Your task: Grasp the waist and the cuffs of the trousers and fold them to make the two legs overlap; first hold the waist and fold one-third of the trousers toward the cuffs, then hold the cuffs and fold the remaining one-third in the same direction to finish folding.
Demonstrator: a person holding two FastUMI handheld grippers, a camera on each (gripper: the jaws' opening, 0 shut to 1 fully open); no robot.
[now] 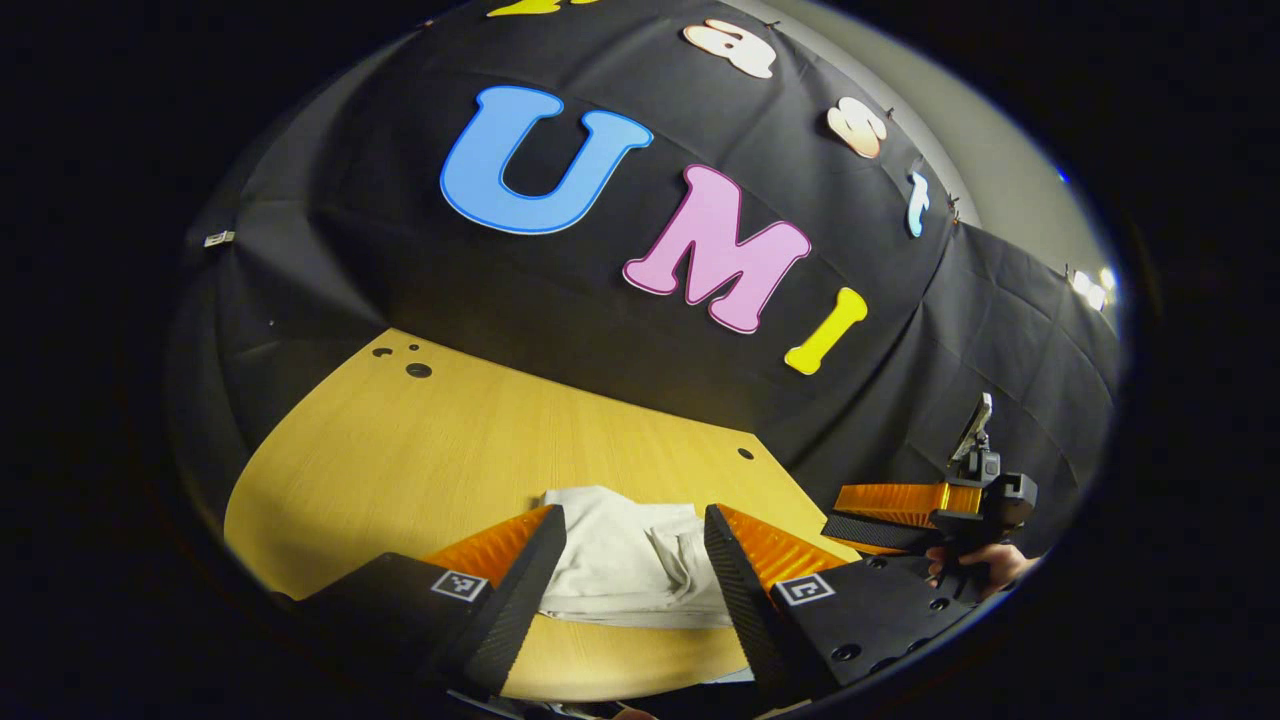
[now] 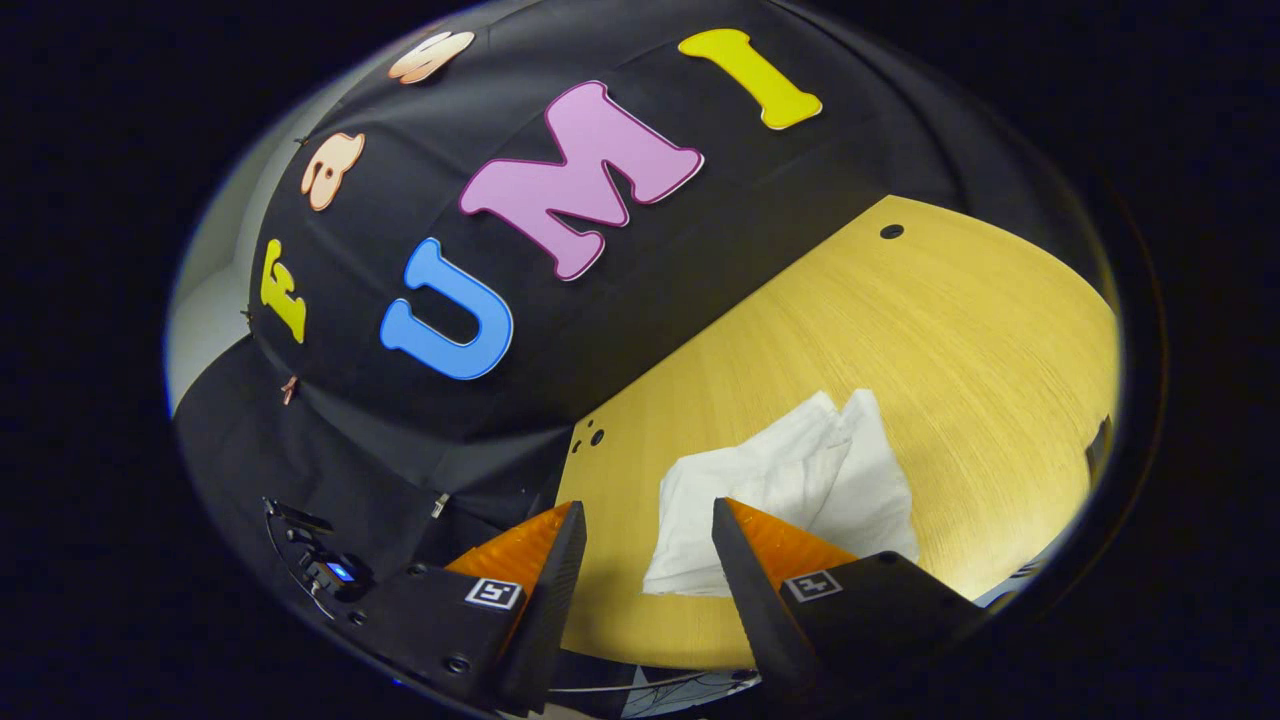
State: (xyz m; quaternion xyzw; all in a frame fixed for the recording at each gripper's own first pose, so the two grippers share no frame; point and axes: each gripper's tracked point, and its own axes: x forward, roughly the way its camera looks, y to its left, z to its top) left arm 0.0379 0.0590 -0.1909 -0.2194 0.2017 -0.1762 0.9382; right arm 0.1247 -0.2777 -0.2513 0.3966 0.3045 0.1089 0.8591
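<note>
Pale cream trousers point(image 1: 625, 560) lie folded into a compact bundle on the wooden table point(image 1: 430, 450). In the left gripper view my left gripper point(image 1: 635, 525) is open and raised above the bundle, nothing between its fingers. Off to the right of that view a hand holds my right gripper point(image 1: 890, 515), clear of the cloth. In the right gripper view the trousers point(image 2: 790, 490) lie ahead, a little to the right. My right gripper point(image 2: 650, 520) is open over their near left corner, holding nothing.
The table point(image 2: 960, 330) has small round holes near its back corners point(image 1: 418, 370) point(image 2: 890, 231). The black cloth wall stands close behind it. Bare wood runs left of the trousers in the left gripper view and right of them in the right gripper view.
</note>
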